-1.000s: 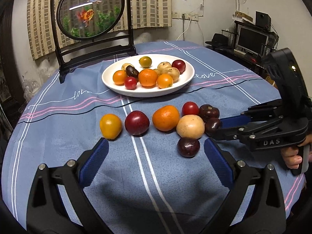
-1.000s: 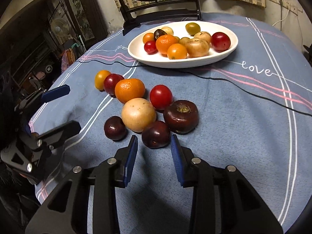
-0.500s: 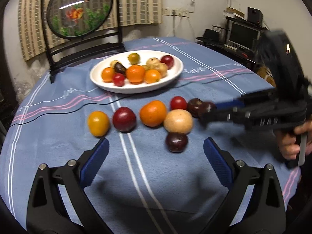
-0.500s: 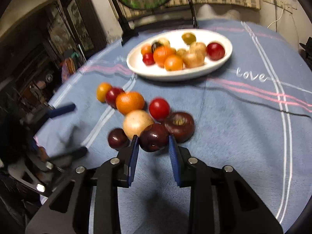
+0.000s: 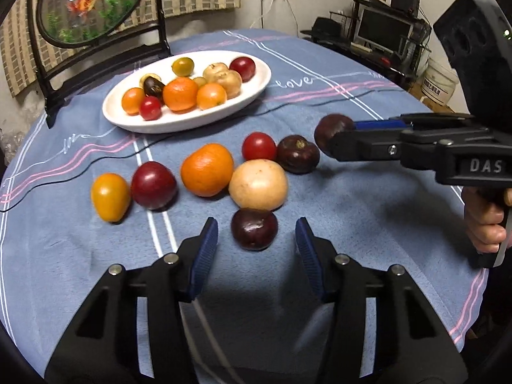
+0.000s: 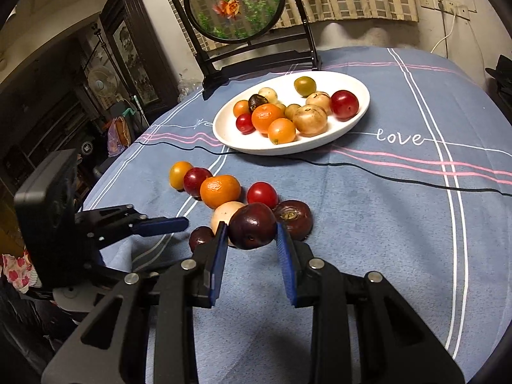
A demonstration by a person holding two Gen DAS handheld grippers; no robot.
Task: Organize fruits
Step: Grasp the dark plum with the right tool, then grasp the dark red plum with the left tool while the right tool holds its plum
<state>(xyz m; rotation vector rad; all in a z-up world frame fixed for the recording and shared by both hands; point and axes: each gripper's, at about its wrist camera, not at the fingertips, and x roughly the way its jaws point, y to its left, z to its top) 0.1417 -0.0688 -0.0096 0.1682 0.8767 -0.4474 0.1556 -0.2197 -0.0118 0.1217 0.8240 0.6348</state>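
Observation:
On the blue cloth lies a loose row: a yellow tomato (image 5: 110,196), a red plum (image 5: 153,185), a mandarin (image 5: 207,169), a pale round fruit (image 5: 258,188), a red tomato (image 5: 258,145) and a dark brown fruit (image 5: 297,158). A small dark plum (image 5: 254,233) lies between the pads of my left gripper (image 5: 256,224), whose jaws are closing with a gap still on each side. My right gripper (image 6: 252,228) is shut on another dark plum (image 6: 252,220) and holds it above the cloth. The white plate (image 5: 256,89) behind holds several fruits.
A round fish screen on a black stand (image 5: 92,3) stands behind the plate. A black cable (image 6: 384,172) crosses the cloth in front of the plate. A monitor and shelves (image 5: 384,35) are off the table's far right. A hand (image 5: 486,224) grips the right tool's handle.
My left gripper came down and forward over the small dark plum and its jaws narrowed a lot. My right gripper closed on the other dark plum and lifted it off the cloth.

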